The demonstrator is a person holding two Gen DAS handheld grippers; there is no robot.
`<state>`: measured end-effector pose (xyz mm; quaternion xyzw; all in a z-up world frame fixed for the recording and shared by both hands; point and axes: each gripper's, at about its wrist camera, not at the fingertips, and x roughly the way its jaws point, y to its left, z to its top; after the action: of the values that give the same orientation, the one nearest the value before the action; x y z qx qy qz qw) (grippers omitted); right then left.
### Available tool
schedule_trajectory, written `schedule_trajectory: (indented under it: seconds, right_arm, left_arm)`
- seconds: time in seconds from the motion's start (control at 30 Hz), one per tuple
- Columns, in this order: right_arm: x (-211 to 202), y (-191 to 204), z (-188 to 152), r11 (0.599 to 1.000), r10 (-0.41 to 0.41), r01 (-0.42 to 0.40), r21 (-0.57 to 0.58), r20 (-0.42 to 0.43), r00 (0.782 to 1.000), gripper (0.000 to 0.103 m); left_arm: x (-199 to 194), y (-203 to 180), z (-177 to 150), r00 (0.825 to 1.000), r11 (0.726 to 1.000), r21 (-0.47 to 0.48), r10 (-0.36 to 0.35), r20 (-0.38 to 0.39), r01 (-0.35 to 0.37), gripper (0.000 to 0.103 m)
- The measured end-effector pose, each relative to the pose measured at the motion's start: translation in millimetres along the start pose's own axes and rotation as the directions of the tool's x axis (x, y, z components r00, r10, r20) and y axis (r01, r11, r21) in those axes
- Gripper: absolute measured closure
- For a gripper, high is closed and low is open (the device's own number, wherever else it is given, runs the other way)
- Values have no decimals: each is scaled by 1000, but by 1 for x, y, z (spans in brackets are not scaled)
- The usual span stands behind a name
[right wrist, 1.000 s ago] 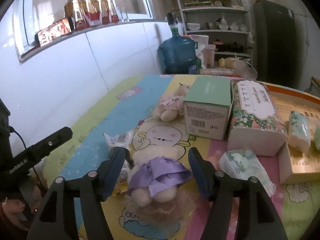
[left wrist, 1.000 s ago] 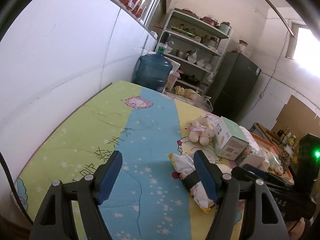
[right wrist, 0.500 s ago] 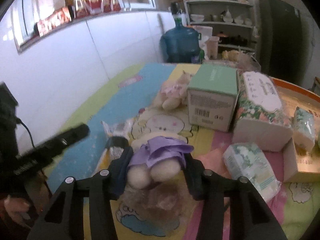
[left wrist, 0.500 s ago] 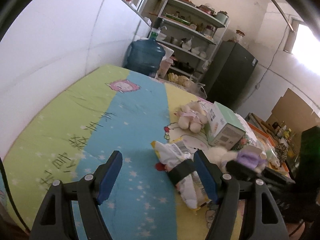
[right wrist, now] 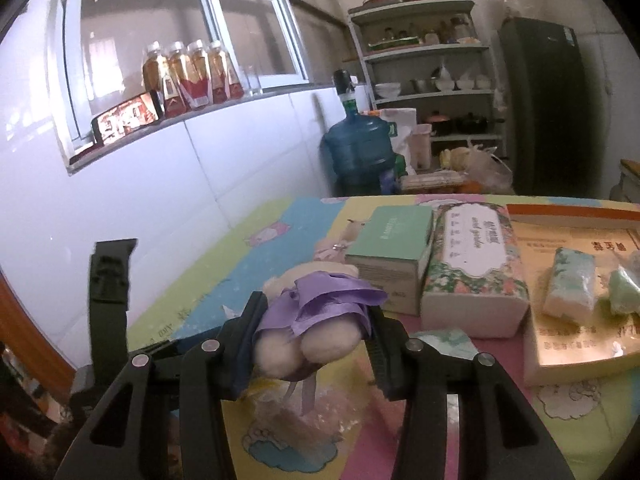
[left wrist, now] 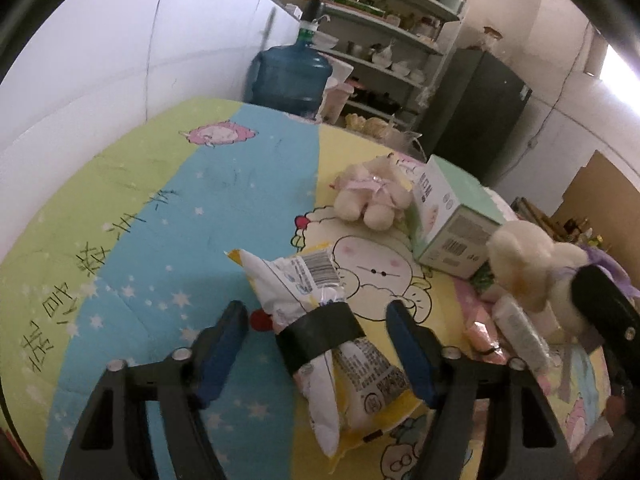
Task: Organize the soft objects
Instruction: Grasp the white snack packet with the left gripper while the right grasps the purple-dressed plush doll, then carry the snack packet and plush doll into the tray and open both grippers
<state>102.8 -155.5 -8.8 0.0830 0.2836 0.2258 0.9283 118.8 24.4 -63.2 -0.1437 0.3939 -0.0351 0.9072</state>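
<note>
My right gripper [right wrist: 316, 332] is shut on a cream plush doll in a purple dress [right wrist: 316, 320] and holds it above the cartoon mat; the doll also shows in the left wrist view [left wrist: 532, 268]. My left gripper [left wrist: 320, 340] is open, its jaws on either side of a white and yellow snack bag with a black band [left wrist: 320, 320] lying on the mat. A second cream plush in pink [left wrist: 370, 196] lies farther back, beside a mint green box [left wrist: 452, 220].
A floral tissue box [right wrist: 472, 268] stands next to the mint box [right wrist: 392, 240]. An orange-rimmed tray [right wrist: 576, 216] holds tissue packs [right wrist: 572, 284]. A blue water jug [left wrist: 288, 76], shelves [right wrist: 424, 60] and a dark fridge [right wrist: 548, 108] stand behind the table. White wall at left.
My right gripper closed on the purple-dressed doll and lifted it off the mat. My left gripper moved forward and right, so the snack bag now lies between its open jaws.
</note>
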Motion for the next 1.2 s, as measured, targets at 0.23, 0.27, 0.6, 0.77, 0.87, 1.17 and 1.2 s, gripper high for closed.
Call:
schedule_trajectory:
  seconds: [0.23, 0.27, 0.6, 0.77, 0.87, 1.17, 1.2]
  right_arm:
    - [-7, -11, -7, 1000, 9, -9, 26, 3, 1000, 54]
    - [-8, -12, -7, 1000, 12, -12, 28, 6, 1000, 54]
    - [-21, -13, -8, 999, 24, -26, 38, 40, 999, 54]
    - [-31, -13, -5, 999, 15, -18, 41, 69, 997, 54]
    - [-39, -16, -3, 999, 1, -5, 44, 88, 996, 54]
    - [-64, -43, 0, 995, -70, 60, 79, 129, 989, 54]
    - [-67, -47, 0, 994, -80, 69, 84, 133, 988, 54]
  left_arm:
    - [-3, -3, -6, 1000, 1000, 17, -12, 23, 12, 56]
    - [-5, -2, -7, 1000, 1000, 19, -15, 27, 14, 58]
    - [-31, -8, -3, 996, 999, 39, -25, 83, 22, 62]
    - [-51, -24, 4, 990, 996, 74, -52, 131, 43, 62]
    - [-61, -40, 8, 985, 992, 108, -78, 152, 62, 62]
    - [-72, -99, 18, 970, 970, 201, -176, 171, 140, 62]
    - [-70, -105, 18, 968, 967, 209, -185, 168, 149, 62]
